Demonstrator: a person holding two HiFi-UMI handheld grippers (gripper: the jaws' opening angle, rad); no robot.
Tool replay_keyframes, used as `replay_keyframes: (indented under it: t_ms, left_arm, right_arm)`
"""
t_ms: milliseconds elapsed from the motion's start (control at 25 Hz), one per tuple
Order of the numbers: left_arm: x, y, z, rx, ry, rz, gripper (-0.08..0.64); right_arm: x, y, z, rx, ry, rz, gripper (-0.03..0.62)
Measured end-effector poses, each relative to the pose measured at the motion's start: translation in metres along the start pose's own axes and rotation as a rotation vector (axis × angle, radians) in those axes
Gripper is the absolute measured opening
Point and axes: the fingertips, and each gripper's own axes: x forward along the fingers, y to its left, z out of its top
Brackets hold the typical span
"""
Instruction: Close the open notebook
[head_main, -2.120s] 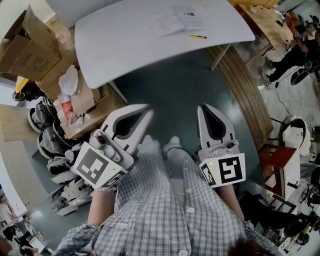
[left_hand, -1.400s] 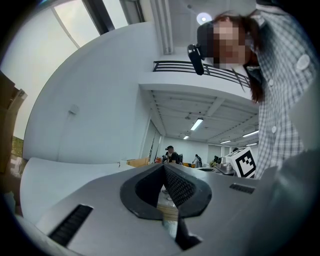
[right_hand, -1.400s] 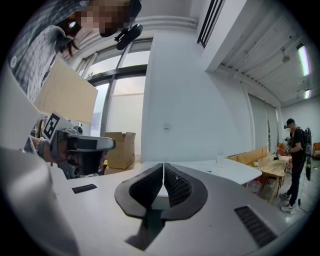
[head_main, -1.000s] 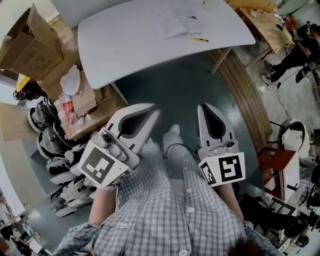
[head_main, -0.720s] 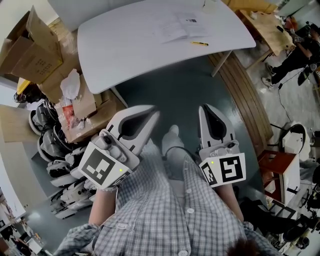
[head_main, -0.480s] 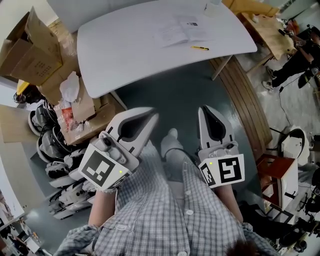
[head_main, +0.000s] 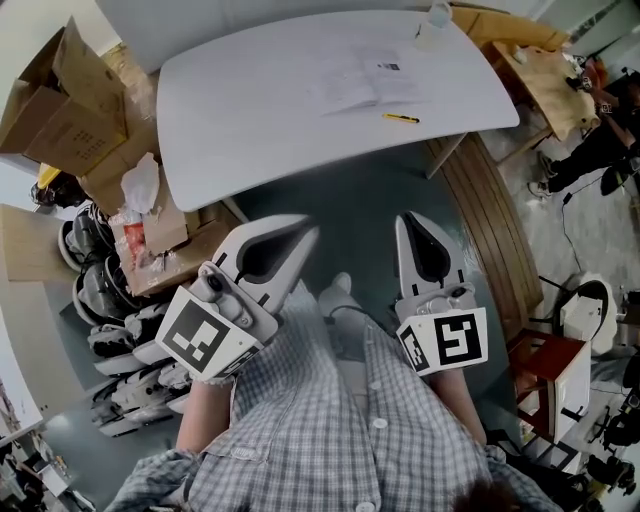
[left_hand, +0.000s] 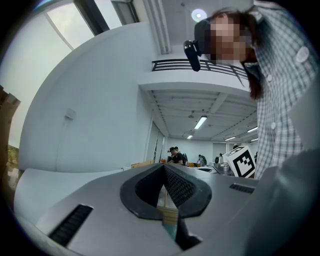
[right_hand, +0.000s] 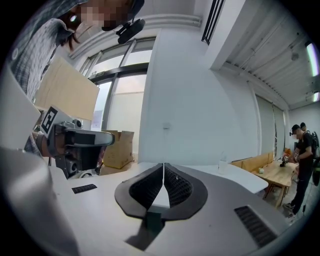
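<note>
The left tool is clenched, its ribbed pads pressed together with nothing between them. The right tool is clenched too, its jaws meeting in a thin line and empty. Both are held side by side in front of the person's checked shirt, pointing roughly level toward the counter. Their marker cubes sit back near the wrists. Between the two tools, low down, a light shoe shows on the dark green floor.

The white counter lies ahead of the tool tips, well apart from them, across a stretch of floor. The open notebook lies flat on the counter's far right part, with its pages spread. Neither tool is near it. A yellow pen lies just beside the notebook, closer to the counter's near edge. A clear cup stands past the notebook at the counter's far edge.

To the left of the counter, cardboard boxes are heaped, some with flaps open, with crumpled plastic and paper among them. To the right, slatted wooden boards run along the floor beside the counter's leg. Beyond them another person in dark clothes is by a wooden table. Nearer on the right stands a red stool.
</note>
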Motion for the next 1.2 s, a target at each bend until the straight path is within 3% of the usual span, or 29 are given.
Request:
replay_keyframes:
  t_ms: [1200]
  left_arm:
    - [0.092,0.000,0.002,0.061,0.005,0.061,0.005]
  right_arm:
    - [0.034,-0.089,-0.008,-0.003,-0.030,0.075,0.025]
